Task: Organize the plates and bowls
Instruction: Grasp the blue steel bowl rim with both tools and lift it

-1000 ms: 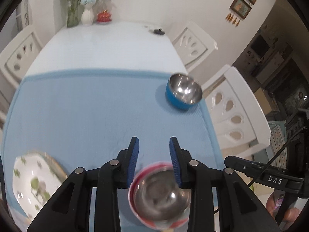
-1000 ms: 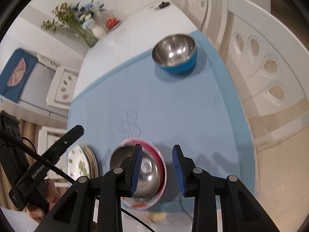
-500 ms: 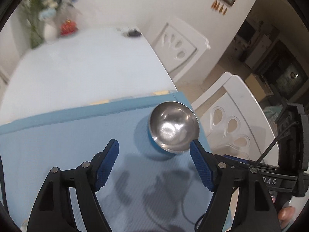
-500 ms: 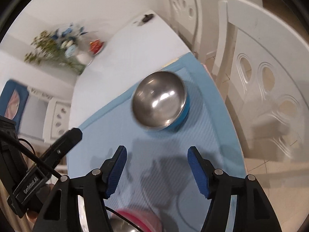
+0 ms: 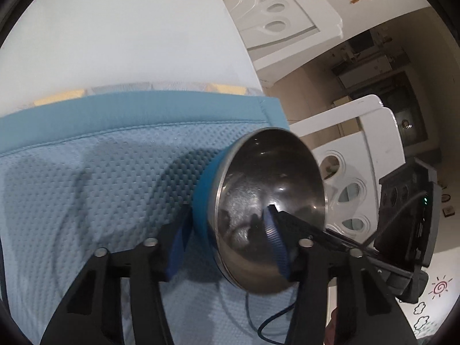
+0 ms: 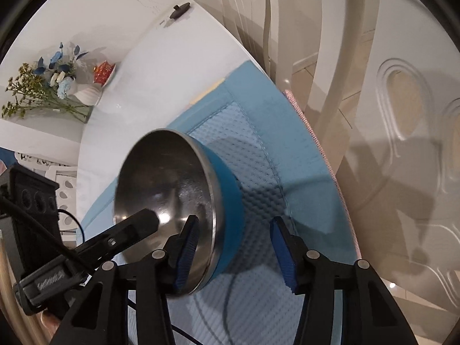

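Near the blue textured mat's (image 5: 86, 187) corner, the blue-sided round steel bowl (image 5: 267, 201) tilts sideways; left gripper (image 5: 227, 241) and right gripper (image 6: 234, 256) straddle its rim, jaws closing, not yet clamped.

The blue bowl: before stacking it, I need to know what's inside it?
No food shows inside the blue bowl; one finger of each closing gripper reaches in, left gripper, right gripper. They cover part of its floor.

I see a white counter (image 6: 161, 66). A blue mat (image 5: 95, 189) with a waffle texture and a smooth darker border covers its near part. On the mat a steel bowl (image 6: 169, 189) with a blue outside is tilted near the right edge. At the far end stand a vase (image 6: 86, 95) with flowers, a small red thing (image 6: 103, 72) beside it, and a dark thing (image 6: 178, 11) at the corner.
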A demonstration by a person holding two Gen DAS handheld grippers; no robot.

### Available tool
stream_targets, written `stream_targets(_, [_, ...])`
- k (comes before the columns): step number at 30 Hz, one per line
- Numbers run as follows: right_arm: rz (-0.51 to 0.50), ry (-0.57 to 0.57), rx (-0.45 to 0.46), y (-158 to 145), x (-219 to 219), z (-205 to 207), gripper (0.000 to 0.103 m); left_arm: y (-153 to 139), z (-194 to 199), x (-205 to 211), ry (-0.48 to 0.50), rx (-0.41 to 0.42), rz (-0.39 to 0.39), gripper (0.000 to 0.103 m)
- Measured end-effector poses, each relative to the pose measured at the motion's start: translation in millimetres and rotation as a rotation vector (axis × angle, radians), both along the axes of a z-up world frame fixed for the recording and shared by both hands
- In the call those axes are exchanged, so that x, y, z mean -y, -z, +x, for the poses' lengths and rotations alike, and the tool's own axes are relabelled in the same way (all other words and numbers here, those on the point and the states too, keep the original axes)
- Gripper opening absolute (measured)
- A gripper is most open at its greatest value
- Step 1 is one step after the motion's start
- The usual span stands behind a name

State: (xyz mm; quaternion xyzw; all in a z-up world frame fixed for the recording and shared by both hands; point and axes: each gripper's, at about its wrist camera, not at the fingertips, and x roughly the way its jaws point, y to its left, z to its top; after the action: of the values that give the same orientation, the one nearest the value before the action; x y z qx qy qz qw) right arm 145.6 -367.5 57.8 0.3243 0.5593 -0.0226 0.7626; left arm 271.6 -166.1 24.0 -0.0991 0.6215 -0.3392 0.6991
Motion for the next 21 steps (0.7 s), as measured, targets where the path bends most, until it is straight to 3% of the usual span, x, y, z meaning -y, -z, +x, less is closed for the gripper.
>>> stream_targets(4, [-0.012,-0.012,0.016,3,-2,0,0.036,6,-2,3,-0.002,0.018,0.019,0.022])
stream_targets(6, [-0.017,-0.015,0.017,5,-4,-1,0.022,6,-5,7,0.011,0.039,0.031,0.02])
stream_targets(9, [-0.052,-0.019,0.014,6,-8,-1,0.021,0,-12,9,0.025,0.086,0.07,0.019])
stream_targets(13, [-0.097,-0.038,0.025,-10,-15,-6,0.021,-17,-27,1,0.008,0.093,0.058,0.019])
stream_targets(21, [-0.099,-0.06,0.083,-73,-35,-42,0.021,-88,-72,-33,-0.038,0.172,0.013,0.019])
